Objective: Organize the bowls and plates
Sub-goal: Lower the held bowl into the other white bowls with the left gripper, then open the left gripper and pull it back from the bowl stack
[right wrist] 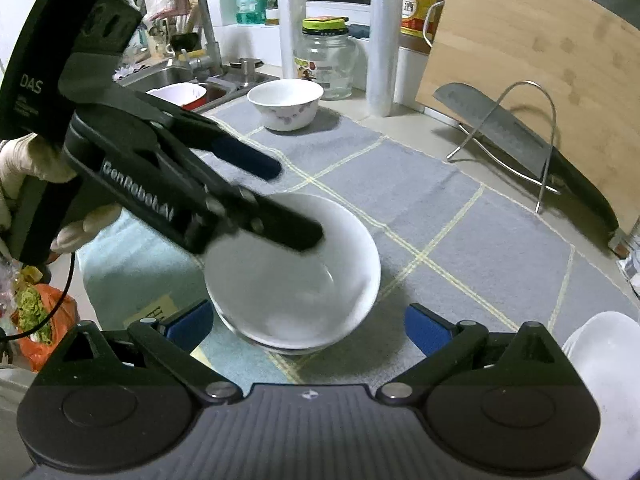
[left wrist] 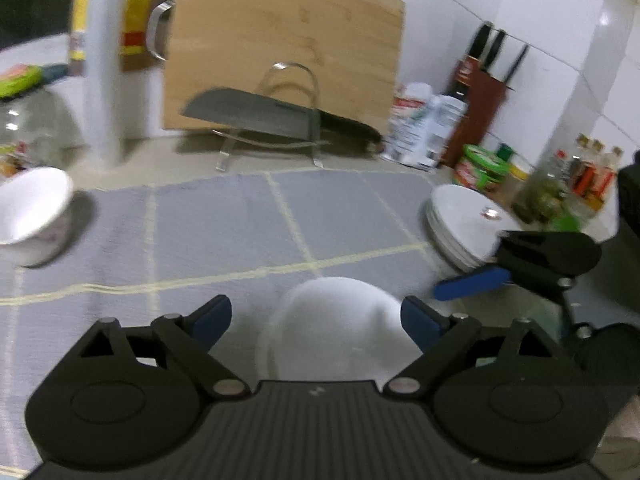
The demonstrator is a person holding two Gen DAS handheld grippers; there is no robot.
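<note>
While your left tongs [left wrist: 316, 322] hang over the near edge of the grey mat [left wrist: 224, 224], their blue pads stand wide apart with a white bowl [left wrist: 332, 328] between them. From the right wrist view those same left tongs [right wrist: 296, 204] reach in from the left. One finger lies across the bowl's [right wrist: 296, 276] near-left rim and the other, blue-padded, is raised above the mat [right wrist: 460, 220] beyond it. Whether either finger touches the bowl you cannot tell, since the view is blurred.

Your right tongs [right wrist: 308, 326] are spread open too, empty, just near of that bowl. In the left wrist view you see the right tongs [left wrist: 504, 268] at the right, by a stack of white plates [left wrist: 464, 220] on the mat's right edge.

A second bowl [right wrist: 286, 104], white with a floral pattern, sits upright at the mat's far left corner, well apart from the first; it shows at the left edge for the left camera [left wrist: 32, 212]. Behind it stands a glass jar [right wrist: 326, 60] with a green lid.

Along the far side of the counter [left wrist: 352, 164] a wooden board [left wrist: 280, 48] leans upright, and a cleaver [left wrist: 256, 112] rests on a wire stand [left wrist: 276, 136] in front of it. Far left lies the sink [right wrist: 172, 76].
</note>
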